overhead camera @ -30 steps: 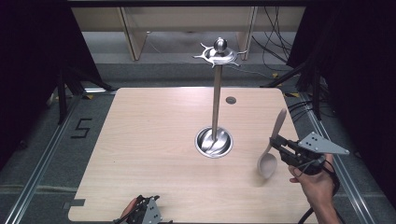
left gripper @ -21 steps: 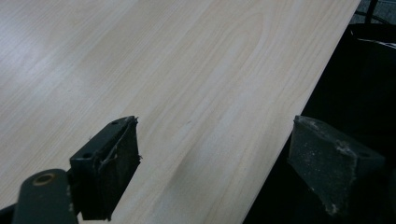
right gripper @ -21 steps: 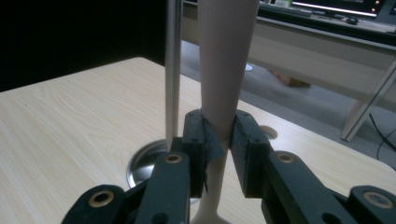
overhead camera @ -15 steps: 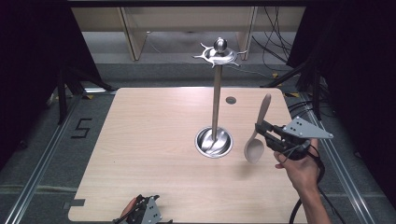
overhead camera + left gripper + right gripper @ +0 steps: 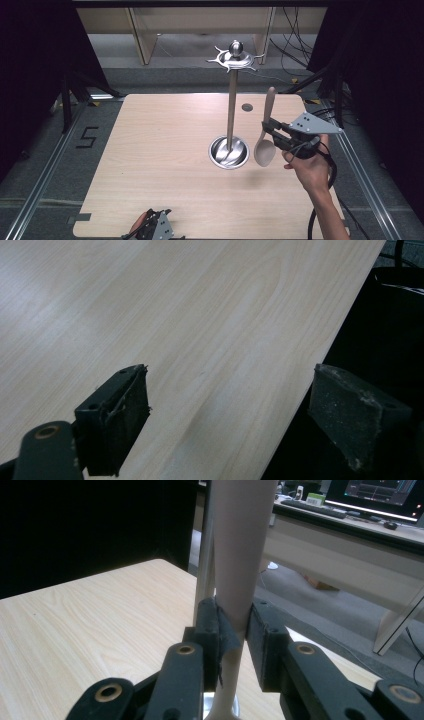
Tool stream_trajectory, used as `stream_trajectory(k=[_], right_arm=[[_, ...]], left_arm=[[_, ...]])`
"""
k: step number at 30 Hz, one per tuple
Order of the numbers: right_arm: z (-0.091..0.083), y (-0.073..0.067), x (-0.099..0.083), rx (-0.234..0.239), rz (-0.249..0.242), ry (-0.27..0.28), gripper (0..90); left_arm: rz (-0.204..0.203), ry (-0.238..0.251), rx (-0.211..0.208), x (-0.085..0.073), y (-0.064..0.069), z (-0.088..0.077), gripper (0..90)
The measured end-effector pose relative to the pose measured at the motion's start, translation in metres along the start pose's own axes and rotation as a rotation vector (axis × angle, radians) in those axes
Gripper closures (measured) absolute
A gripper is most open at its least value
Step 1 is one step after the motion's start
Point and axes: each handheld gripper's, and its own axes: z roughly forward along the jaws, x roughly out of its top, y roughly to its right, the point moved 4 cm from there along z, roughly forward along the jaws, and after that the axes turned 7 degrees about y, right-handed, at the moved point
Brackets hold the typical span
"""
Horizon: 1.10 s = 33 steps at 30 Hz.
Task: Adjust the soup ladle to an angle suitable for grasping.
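A single black numeral "5" (image 5: 86,138) is showing in the high view, at the middle left of the frame, marked on the grey floor (image 5: 50,165) just beside the left edge of the wooden table (image 5: 160,165). In the right gripper view, the screen (image 5: 385,490) at the upper right is glowing with writing too small to read.

Stand (image 5: 229,150) mid-table (image 5: 150,150); spoon (image 5: 265,145) just right of its base.
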Motion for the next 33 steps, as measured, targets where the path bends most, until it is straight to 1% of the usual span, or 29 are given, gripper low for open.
stream_trajectory(k=[1,2,3,4,6,7,9,10,11,12,13,15,16,17,18,19,22,23,25,26,27,29,31,32,33], right_arm=[[0.002,-0.001,0.004,0.009,0.001,0.003,76.9],[0.002,-0.001,0.004,0.009,0.001,0.003,76.9],[0.005,0.0,0.008,0.003,-0.008,0.006,76.9],[0.005,0.0,0.009,0.005,-0.003,-0.002,76.9],[0.006,0.002,0.01,-0.001,-0.008,-0.002,76.9],[0.01,0.005,0.012,0.001,0.004,-0.002,76.9],[0.011,0.006,0.013,-0.001,0.008,-0.001,76.9],[0.012,0.005,0.014,0.011,0.023,-0.008,76.9],[0.013,0.007,0.015,0.001,0.0,-0.004,76.9],[0.014,0.007,0.016,0.006,0.001,-0.01,76.9],[0.016,0.007,0.018,0.001,-0.004,-0.012,76.9],[0.017,0.007,0.019,0.001,-0.007,-0.017,76.9],[0.018,0.006,0.02,0.002,0.005,-0.02,76.9],[0.019,0.007,0.021,-0.006,-0.008,-0.016,76.9],[0.021,0.008,0.023,-0.005,-0.008,-0.019,76.9],[0.022,0.007,0.023,-0.004,0.001,-0.022,76.9],[0.023,0.006,0.024,0.001,0.004,-0.026,76.9],[0.023,0.007,0.025,-0.007,-0.011,-0.025,76.9],[0.025,0.007,0.026,-0.007,-0.008,-0.027,76.9],[0.025,0.006,0.027,-0.008,-0.004,-0.029,76.9],[0.026,0.007,0.028,-0.019,-0.02,-0.025,76.9],[0.027,0.008,0.028,-0.023,-0.029,-0.027,76.9],[0.028,0.008,0.029,-0.018,-0.03,-0.031,76.9],[0.028,0.007,0.029,-0.014,-0.022,-0.042,76.9],[0.029,0.007,0.029,-0.028,-0.021,-0.041,76.9]], left_arm=[[-0.001,0.0,0.0,0.0,0.0,0.0,15.5],[0.0,0.0,0.0,0.0,0.0,0.0,15.5],[0.001,0.0,0.0,0.0,0.0,0.0,15.5],[0.009,-0.005,0.002,0.0,0.0,0.0,15.4],[0.009,-0.005,0.001,0.0,0.0,0.0,15.4],[0.001,0.002,-0.001,0.0,0.001,-0.001,15.4],[0.002,0.002,0.0,0.0,0.001,-0.001,15.5],[0.004,0.001,0.0,0.001,0.0,-0.001,15.5],[0.003,-0.001,0.0,0.0,0.0,-0.001,15.5],[0.01,-0.005,0.002,0.0,-0.001,-0.001,15.5],[0.007,-0.006,0.002,0.0,0.0,0.0,15.4],[0.003,-0.001,-0.001,0.0,0.001,-0.001,15.5],[0.005,0.0,-0.001,0.001,0.0,-0.001,15.5],[0.006,-0.001,0.001,0.001,0.0,-0.001,15.5],[0.005,-0.001,0.0,0.001,0.0,-0.001,15.4],[0.004,-0.002,-0.001,0.0,0.0,-0.001,15.5],[0.006,-0.002,0.001,0.0,0.0,-0.001,15.5],[0.004,0.0,0.001,0.0,0.0,-0.001,15.4],[0.006,0.0,0.0,0.001,0.0,-0.001,15.4],[0.0,0.004,-0.002,0.001,0.001,-0.001,15.4],[0.001,0.003,-0.002,0.001,0.001,-0.001,15.5],[0.0,0.005,-0.002,0.001,0.001,-0.001,15.5],[0.001,0.005,-0.002,0.001,0.001,-0.001,15.4],[0.0,0.005,-0.001,0.001,0.001,-0.001,15.4],[0.0,0.004,-0.001,0.001,0.001,-0.001,15.5]])
